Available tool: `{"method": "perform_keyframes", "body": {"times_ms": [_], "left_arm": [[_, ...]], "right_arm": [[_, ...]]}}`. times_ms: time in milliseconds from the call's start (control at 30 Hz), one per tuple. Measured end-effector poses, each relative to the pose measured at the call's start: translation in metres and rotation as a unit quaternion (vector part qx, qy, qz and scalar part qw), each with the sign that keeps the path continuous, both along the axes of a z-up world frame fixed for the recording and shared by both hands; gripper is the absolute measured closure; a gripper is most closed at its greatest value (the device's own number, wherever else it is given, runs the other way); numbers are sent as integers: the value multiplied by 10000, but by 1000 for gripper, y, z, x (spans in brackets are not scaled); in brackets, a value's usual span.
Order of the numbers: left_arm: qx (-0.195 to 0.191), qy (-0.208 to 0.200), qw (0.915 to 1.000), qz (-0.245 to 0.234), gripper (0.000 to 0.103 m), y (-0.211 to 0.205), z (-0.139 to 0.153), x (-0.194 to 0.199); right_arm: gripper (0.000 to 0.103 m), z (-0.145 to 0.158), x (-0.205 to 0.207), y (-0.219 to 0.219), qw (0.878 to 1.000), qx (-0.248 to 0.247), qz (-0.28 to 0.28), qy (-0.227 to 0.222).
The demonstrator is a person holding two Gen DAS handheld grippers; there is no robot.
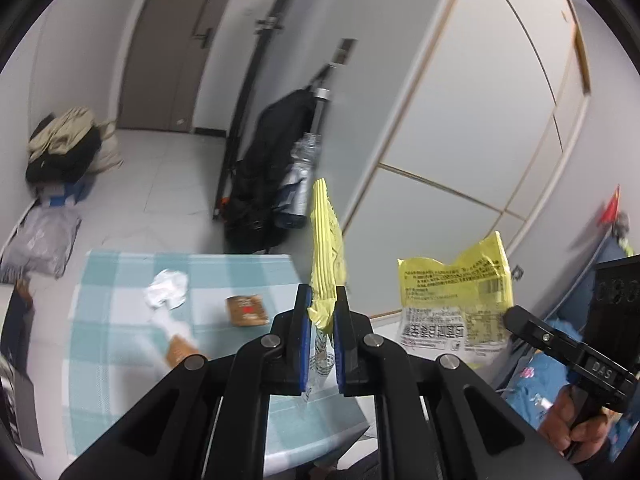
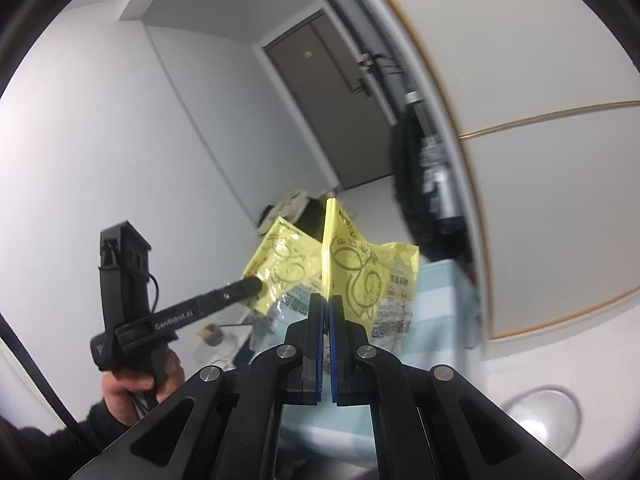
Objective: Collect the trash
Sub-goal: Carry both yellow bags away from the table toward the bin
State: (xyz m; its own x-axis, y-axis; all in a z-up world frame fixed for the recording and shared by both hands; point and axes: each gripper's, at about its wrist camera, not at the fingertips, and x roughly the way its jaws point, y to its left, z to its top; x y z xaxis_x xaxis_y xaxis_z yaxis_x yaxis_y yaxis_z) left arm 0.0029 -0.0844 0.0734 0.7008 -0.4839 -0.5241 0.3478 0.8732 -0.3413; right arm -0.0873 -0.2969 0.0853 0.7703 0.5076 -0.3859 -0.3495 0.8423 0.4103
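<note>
Two yellow wrappers are up in the air, one in each gripper, and nothing stands between them and the wall ahead.

1. Left behind on the bench (image 1: 120, 360), below and to the left of my left gripper (image 1: 322, 300): a crumpled white paper (image 1: 167, 288), a brown packet (image 1: 247, 310) just to its right, and a second brown scrap (image 1: 182, 350) nearer to me. Something clear sits directly under the left fingers; I cannot tell what it is.
2. Further ahead: a black bag (image 1: 268, 168) leans on the wall with plastic bottles (image 1: 304, 152) beside it. Far left, a pile of clothes (image 1: 64, 144) lies above a grey parcel bag (image 1: 40, 240).
3. Surface and room: the bench wears a teal checked cloth. Beyond it come a pale tiled floor (image 1: 160, 184), a brown door (image 1: 168, 40) and white cupboard panels (image 1: 480, 120) to the right.
4. Left gripper: pressed together on the bottom edge of the narrow yellow wrapper (image 1: 326, 248), which stands upright and edge-on above the fingers.
5. Right gripper (image 2: 325, 304): pads pressed together, pinching the printed yellow wrapper (image 2: 360, 272), which rises above and to the right of the fingers. A hand (image 2: 132, 384) grips the left handle off to its left.
</note>
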Motion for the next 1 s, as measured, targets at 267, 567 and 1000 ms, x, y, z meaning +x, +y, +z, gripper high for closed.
{"method": "perform_keyframes", "body": {"times_ms": [267, 567, 1000], "left_arm": [[85, 208, 9967, -779, 97, -70, -11, 11], [409, 606, 9852, -1548, 97, -149, -35, 22], [1124, 1524, 9612, -2007, 97, -214, -121, 42]], "right_arm": [[101, -21, -19, -72, 9957, -24, -871, 320], [101, -62, -24, -139, 9834, 174, -1618, 808], [101, -180, 22, -192, 9532, 865, -1975, 2120]]}}
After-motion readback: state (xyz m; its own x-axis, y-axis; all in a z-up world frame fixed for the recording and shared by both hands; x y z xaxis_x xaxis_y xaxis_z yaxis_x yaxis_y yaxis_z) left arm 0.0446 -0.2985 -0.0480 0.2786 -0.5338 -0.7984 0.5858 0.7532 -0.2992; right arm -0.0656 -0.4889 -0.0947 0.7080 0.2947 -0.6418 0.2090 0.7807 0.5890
